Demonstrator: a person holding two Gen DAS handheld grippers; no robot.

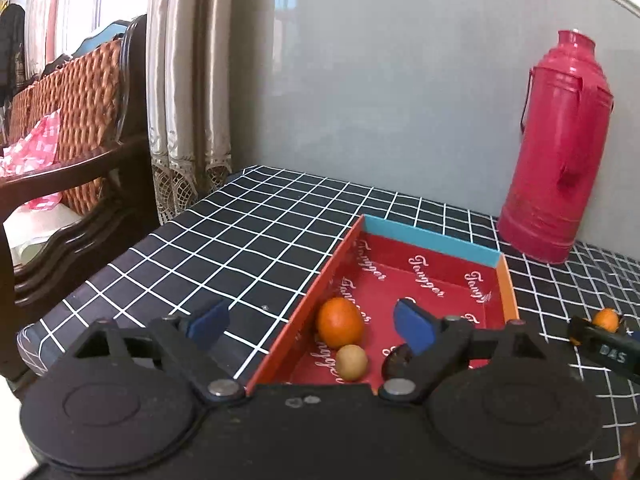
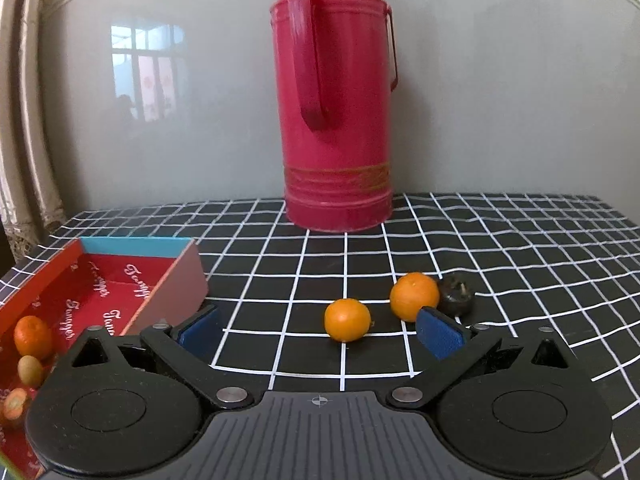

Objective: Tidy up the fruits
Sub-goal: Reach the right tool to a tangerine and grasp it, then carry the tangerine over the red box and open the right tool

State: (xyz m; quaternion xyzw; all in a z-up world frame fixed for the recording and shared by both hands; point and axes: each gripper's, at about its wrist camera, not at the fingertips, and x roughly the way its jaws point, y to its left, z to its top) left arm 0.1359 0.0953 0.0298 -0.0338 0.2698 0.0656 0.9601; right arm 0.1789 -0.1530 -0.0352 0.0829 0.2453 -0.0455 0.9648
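A red box [image 1: 436, 240] with a blue far wall lies on the checked cloth. In it are a tangerine [image 1: 340, 322], a small tan fruit [image 1: 351, 362] and a dark fruit [image 1: 394, 362] half hidden by a finger. My left gripper [image 1: 312, 324] hovers open over the box's near left corner, its pads touching nothing. My right gripper [image 2: 320, 332] is open over the cloth, just short of two tangerines [image 2: 347, 319] [image 2: 414, 297] and a dark round fruit [image 2: 456, 294]. Left of it the box [image 2: 176, 276] shows a tangerine [image 2: 33, 337], the tan fruit [image 2: 30, 370] and another orange-toned fruit [image 2: 14, 406].
A tall red thermos flask [image 2: 336, 120] stands at the back against the grey wall. Curtains [image 1: 188, 80] and a wicker chair [image 1: 76, 112] are beyond the table's left edge. The right tool's black body [image 1: 612, 354] shows at the right of the left wrist view.
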